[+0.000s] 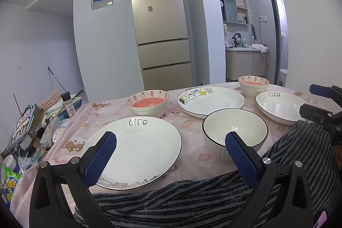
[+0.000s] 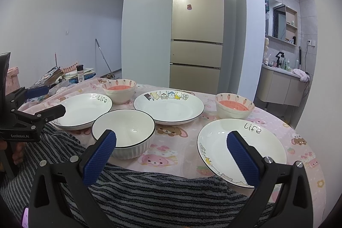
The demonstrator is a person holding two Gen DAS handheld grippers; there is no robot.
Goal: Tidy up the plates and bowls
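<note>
**Q:** What lay in front of you, and how were your grippers set?

**A:** Six dishes sat apart on the bench (image 2: 177, 149), on a pink cartoon cloth. My left gripper (image 1: 171, 142) hovered with its blue pads wide apart, holding nothing, above the near left plate (image 1: 136, 151). My right gripper (image 2: 172, 143) was equally spread and empty, between the white ribbed bowl (image 2: 123, 134) and the near right plate (image 2: 241, 149). Farther back stood the cartoon-rimmed plate (image 2: 168, 107), with a carrot-patterned bowl (image 2: 119, 90) to its left and a second carrot bowl (image 2: 234, 107) to its right.

**Q:** How would you have handled the first step well?

**A:** I judged nothing was stacked yet. I would have taken one plate by its rim, one pad inside and one under the lip, lifted it level, and set it squarely on a matching plate. Glazed rims probably slip, so a deep, slow bite seemed wise. Bowls should nest by kind.

**Q:** What could you not make out?

**A:** A striped towel (image 2: 149, 191) covered the bench's near edge, hiding the near rims of both plates. The orange inside the carrot bowls might have been glaze or contents; I could not tell.
</note>
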